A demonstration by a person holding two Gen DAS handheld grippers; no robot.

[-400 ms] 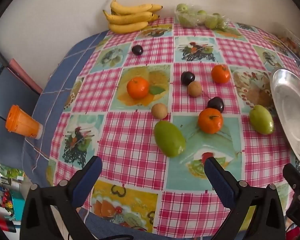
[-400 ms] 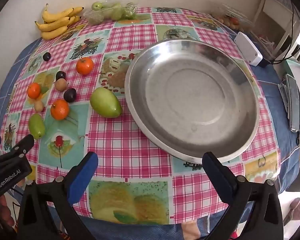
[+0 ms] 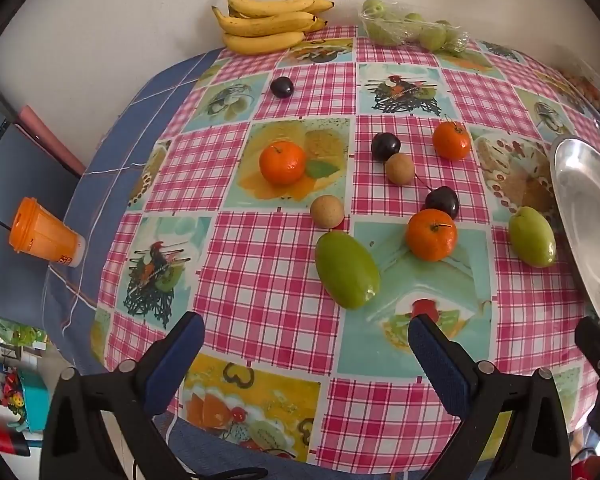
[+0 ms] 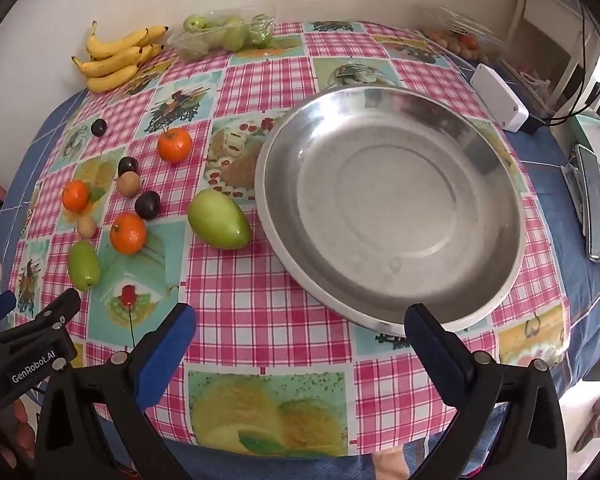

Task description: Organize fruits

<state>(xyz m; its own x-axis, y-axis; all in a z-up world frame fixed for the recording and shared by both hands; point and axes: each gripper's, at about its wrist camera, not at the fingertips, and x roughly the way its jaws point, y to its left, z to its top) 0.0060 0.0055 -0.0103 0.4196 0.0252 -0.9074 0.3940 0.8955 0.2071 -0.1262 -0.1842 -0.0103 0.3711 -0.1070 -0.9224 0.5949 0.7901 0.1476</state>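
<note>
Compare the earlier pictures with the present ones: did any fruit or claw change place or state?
No visible change. The left claw and right claw hang open and empty over the near table edge. The oranges, green fruits, dark plums and bananas lie where they were, and the metal dish holds nothing.

An orange cup (image 3: 44, 236) lies left of the checkered cloth (image 3: 260, 280); a white box (image 4: 499, 97), perhaps plastic, sits far right.

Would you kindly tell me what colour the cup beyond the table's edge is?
Orange: the cup shows best in the left wrist view.
</note>
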